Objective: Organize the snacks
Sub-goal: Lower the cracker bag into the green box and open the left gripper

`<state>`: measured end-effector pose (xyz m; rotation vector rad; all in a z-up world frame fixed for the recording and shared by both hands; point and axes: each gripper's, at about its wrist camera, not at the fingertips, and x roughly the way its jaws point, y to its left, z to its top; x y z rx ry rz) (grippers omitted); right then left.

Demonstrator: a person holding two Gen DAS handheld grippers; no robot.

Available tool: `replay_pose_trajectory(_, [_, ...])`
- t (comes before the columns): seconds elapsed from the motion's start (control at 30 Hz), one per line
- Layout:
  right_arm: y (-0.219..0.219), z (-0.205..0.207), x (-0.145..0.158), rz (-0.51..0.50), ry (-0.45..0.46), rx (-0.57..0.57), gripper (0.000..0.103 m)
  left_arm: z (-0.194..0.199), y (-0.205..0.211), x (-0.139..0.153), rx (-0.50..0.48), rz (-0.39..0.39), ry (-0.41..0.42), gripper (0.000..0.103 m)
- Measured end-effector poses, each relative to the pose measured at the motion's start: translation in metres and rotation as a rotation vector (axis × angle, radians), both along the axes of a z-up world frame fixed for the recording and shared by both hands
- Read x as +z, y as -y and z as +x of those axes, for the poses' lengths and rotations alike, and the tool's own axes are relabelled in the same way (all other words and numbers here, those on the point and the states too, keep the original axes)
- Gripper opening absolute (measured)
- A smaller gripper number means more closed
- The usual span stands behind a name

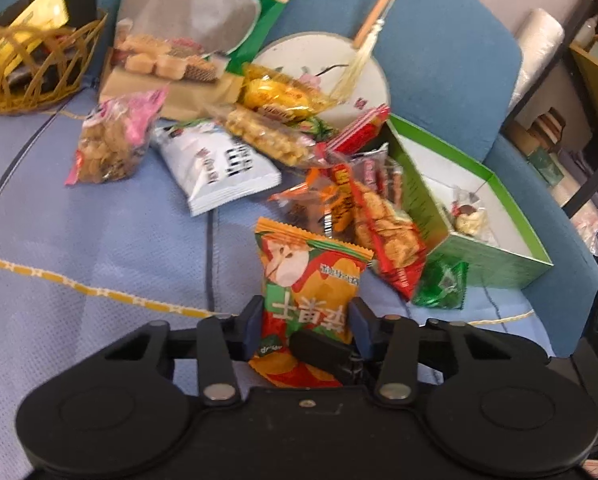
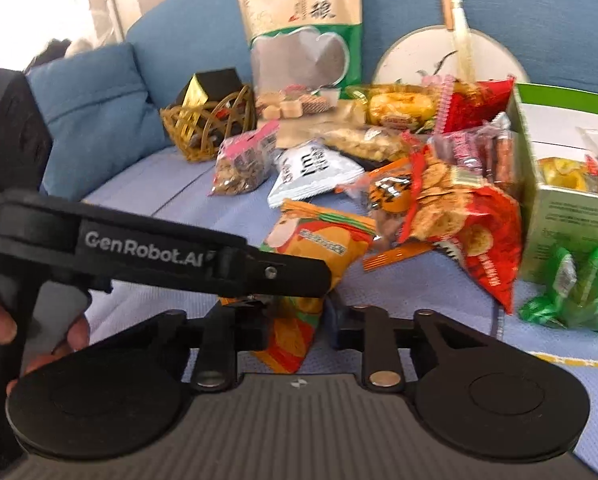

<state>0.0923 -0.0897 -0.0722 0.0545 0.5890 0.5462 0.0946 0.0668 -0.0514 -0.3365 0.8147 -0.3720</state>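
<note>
The orange potato-chip packet (image 1: 313,300) stands between both grippers at once; in the left wrist view its lower half sits between the jaws of the left gripper (image 1: 305,330), whose blue pads (image 1: 254,330) flank its two edges closely, though whether they press or merely touch cannot be told; a black part, apparently the other gripper's finger, crosses the packet's lower right corner. In the right wrist view the right gripper (image 2: 299,322) has its jaws drawn in on the packet's bottom end (image 2: 295,312), gripping it; the left gripper's black body (image 2: 171,256) cuts across from the left, over the packet's middle, with a hand (image 2: 3,324) on its handle.

The packet's long axis runs away from both cameras, its crimped top edge tipped toward the pile of snacks on the blue sofa (image 1: 99,248); so it is held by its near end, upright and leaning back.

The green box (image 1: 487,256), open and holding a few wrapped pieces, lies ahead and to the right of the packet, beyond a red cracker bag (image 1: 391,232) and beside a green sachet (image 1: 443,284); a wicker basket (image 1: 39,64) sits far left, well apart. The right hand is likely the nearer to the box; a move there would have to clear the red bag leaning on the box's near wall.
</note>
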Motion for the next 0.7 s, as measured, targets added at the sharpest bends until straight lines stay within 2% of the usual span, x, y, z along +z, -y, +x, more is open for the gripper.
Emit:
replay_pose_trajectory(0.13, [0.011,-0.01,0.013,-0.007,0.074,-0.039,0.039,-0.006,0.021,0.021,-0.025,0.044,0.068,0.054])
replay_pose_trajectory(0.27, [0.027,-0.017,0.03,0.018,0.145,-0.079,0.038,-0.005,0.036,0.043,-0.062,0.056,0.127,0.054])
replay_pose_trajectory(0.47, [0.056,-0.018,0.048,0.038,0.226,-0.172,0.038,0.014,0.067,0.067,-0.132,0.033,0.164,0.054])
replay_pose_trajectory(0.7, [0.104,-0.01,0.061,0.072,0.278,-0.332,0.038,0.041,0.125,0.086,-0.236,0.025,0.201,0.054])
